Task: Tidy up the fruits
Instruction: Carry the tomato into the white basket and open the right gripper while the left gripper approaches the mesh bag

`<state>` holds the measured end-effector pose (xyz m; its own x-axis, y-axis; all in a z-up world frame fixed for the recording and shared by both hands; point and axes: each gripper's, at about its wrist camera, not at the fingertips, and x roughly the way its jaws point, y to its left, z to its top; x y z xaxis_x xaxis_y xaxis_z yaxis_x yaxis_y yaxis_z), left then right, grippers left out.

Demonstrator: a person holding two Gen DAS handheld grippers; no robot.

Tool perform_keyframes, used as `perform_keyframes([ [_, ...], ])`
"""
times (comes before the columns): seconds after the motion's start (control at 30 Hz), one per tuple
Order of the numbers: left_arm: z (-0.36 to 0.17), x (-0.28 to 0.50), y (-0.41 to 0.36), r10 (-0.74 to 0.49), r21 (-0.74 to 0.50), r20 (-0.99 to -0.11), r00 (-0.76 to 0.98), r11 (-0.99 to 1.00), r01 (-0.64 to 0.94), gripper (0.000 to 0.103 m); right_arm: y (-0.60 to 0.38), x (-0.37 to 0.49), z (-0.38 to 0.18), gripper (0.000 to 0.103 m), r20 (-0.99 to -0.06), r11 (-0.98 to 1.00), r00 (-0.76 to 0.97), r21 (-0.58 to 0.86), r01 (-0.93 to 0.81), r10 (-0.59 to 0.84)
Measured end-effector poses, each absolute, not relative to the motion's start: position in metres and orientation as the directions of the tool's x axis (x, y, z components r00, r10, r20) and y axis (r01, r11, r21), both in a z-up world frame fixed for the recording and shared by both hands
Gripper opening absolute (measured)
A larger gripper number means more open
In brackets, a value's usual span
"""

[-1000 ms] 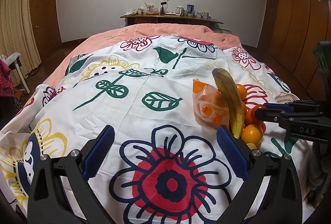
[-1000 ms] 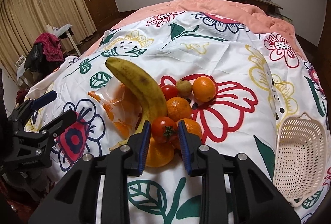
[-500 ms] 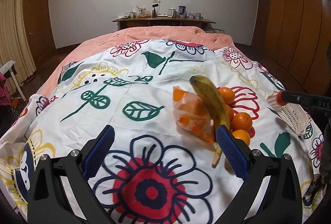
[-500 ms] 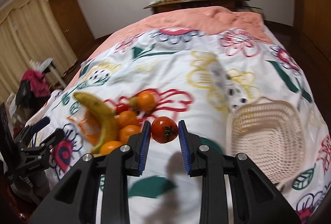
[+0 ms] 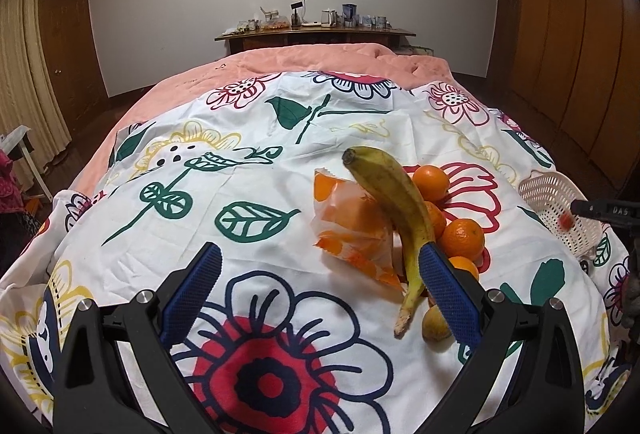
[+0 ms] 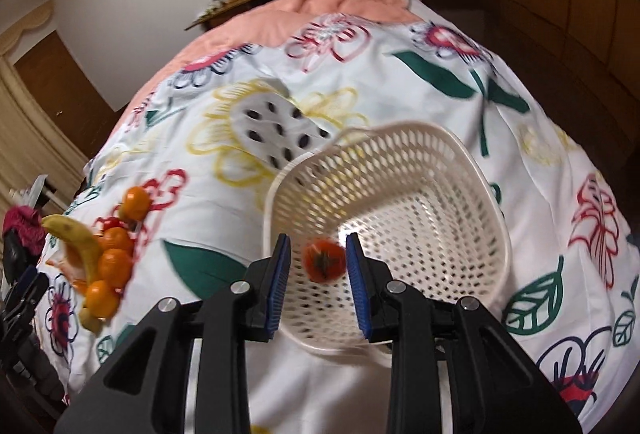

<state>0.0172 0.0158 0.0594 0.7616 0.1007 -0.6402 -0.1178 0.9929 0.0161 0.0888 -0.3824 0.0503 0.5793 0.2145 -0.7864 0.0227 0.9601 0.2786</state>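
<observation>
Nearby, on the bed's flowered cover, a banana leans over a pile of oranges and an orange-printed bag, with a small brownish fruit at 6 o'clock of the pile. The left claw is spread wide and holds nothing; its right pad overlaps the banana's lower end. At 3 o'clock lies a white slotted basket. Over its mouth the right claw is opening, and the small, round, red-orange tomato with its dark green calyx sits between the pads, touching neither.
</observation>
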Motion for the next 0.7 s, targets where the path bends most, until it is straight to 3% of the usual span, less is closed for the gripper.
perform_keyframes([
  [0.13, 0.06, 0.021, 0.011, 0.1, 0.023, -0.641, 0.761, 0.994, -0.111, 0.101, -0.387, 0.088, 0.042, 0.049, -0.792, 0.958, 0.576, 0.281, 0.047, 0.205],
  [0.37, 0.055, 0.034, 0.014, 0.093, 0.008, -0.661, 0.745, 0.993, -0.116, 0.099, -0.382, 0.084, 0.045, 0.049, -0.78, 0.958, 0.588, 0.286, 0.03, 0.215],
  [0.57, 0.044, 0.051, 0.014, 0.068, -0.006, -0.691, 0.72, 0.995, -0.1, 0.09, -0.373, 0.08, 0.052, 0.049, -0.768, 0.957, 0.597, 0.289, 0.004, 0.229],
  [0.7, 0.035, 0.065, 0.011, 0.049, -0.008, -0.719, 0.693, 0.997, -0.078, 0.077, -0.366, 0.079, 0.056, 0.049, -0.763, 0.958, 0.601, 0.287, -0.016, 0.239],
])
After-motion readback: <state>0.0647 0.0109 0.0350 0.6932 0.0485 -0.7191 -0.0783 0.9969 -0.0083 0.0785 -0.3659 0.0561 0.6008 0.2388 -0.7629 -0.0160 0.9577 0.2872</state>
